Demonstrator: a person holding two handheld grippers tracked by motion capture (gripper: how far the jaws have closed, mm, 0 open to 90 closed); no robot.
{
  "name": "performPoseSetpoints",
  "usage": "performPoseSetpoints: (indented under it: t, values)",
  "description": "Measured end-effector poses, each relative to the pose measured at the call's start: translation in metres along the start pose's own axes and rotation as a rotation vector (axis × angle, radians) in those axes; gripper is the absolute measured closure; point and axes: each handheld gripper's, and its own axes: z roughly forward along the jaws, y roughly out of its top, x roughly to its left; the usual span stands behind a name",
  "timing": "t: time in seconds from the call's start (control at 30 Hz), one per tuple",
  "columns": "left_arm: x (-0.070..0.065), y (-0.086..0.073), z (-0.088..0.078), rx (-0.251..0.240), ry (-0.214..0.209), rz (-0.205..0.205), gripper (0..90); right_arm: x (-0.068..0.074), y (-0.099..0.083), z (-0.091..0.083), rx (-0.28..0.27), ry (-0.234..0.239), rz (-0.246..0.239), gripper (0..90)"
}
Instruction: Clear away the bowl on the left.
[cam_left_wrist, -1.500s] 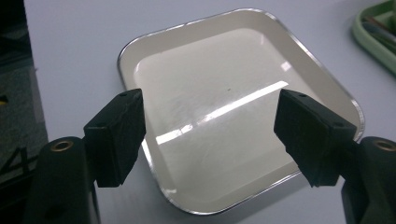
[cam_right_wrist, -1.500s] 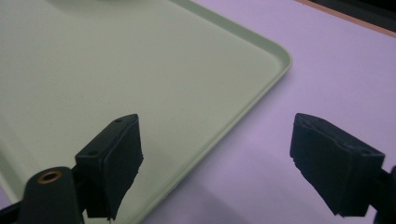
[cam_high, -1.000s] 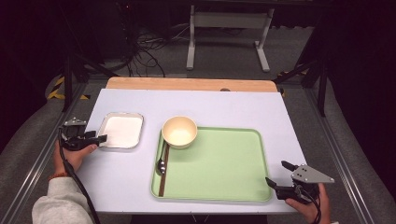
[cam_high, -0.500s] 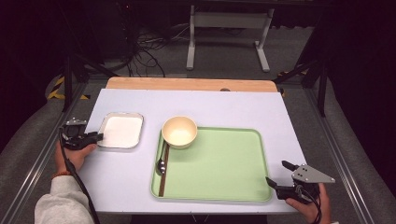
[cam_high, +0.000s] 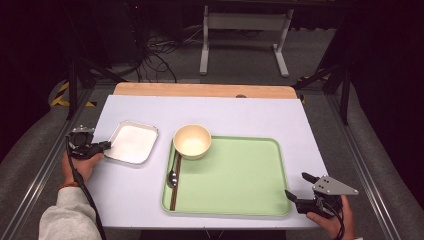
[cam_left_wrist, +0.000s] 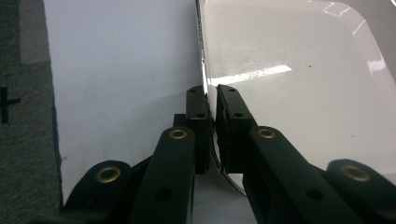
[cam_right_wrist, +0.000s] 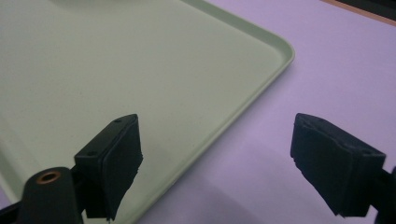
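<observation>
At the far left of the high view, well to the left of the green tray (cam_high: 240, 170), the person's left hand (cam_high: 80, 165) holds the left gripper (cam_high: 102, 146) at the edge of the white table top (cam_high: 250, 117). Its jaws are clamped on the near left rim of the shallow white square dish (cam_high: 131, 142); in the left gripper view the two black pads (cam_left_wrist: 196, 112) pinch that thin rim (cam_left_wrist: 201, 70) between them, one pad outside the dish and one inside. The dish lies flat on the table just to the left of the tray, apart from it.

On the tray's left edge lie a metal spoon (cam_high: 172, 176) and a pair of dark chopsticks (cam_high: 175, 180), side by side and running front to back. A cream bowl (cam_high: 192, 141) sits upright at the tray's far left corner, just above the spoon's handle end; its inside looks bare.

The rest of the tray's floor is bare green. At the tray's near right corner the right hand (cam_high: 327, 220) holds the right gripper (cam_high: 295, 187), its jaws spread wide. In the right gripper view one pad (cam_right_wrist: 114, 154) hangs over the tray's rim (cam_right_wrist: 243, 112) and the other over the table beside it, neither gripping anything.
</observation>
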Motion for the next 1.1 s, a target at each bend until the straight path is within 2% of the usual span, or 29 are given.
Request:
performPoseSetpoints:
  t: [0.13,0.23,0.4,0.57,0.63,0.77,1.03,1.1]
  values:
    - [0.000,0.000,-0.005,-0.063,-0.038,-0.024,87.5,0.000,0.000,0.000,0.001,0.000,0.000,16.9]
    - [-0.001,0.001,-0.009,-0.093,-0.054,-0.032,88.6,0.000,0.000,0.000,-0.001,-0.001,0.001,16.9]
    - [-0.002,0.002,-0.011,-0.117,-0.073,-0.030,88.8,0.000,0.001,0.002,0.001,0.000,0.001,16.9]
    - [-0.006,0.003,-0.014,-0.138,-0.058,-0.010,88.8,-0.002,0.002,0.003,-0.002,-0.001,0.003,16.9]
    - [-0.006,0.003,-0.015,-0.144,-0.063,-0.017,88.8,-0.002,0.003,0.004,0.000,0.000,0.001,16.9]
    - [-0.008,0.004,-0.019,-0.167,-0.063,-0.002,88.9,-0.002,0.004,0.006,-0.001,0.005,-0.003,16.9]
    - [-0.011,0.005,-0.026,-0.238,-0.100,-0.021,88.9,-0.002,0.005,0.008,-0.002,0.007,-0.006,16.9]
    - [-0.013,0.006,-0.030,-0.250,-0.105,-0.013,88.9,-0.001,0.005,0.008,-0.002,0.008,-0.007,16.9]
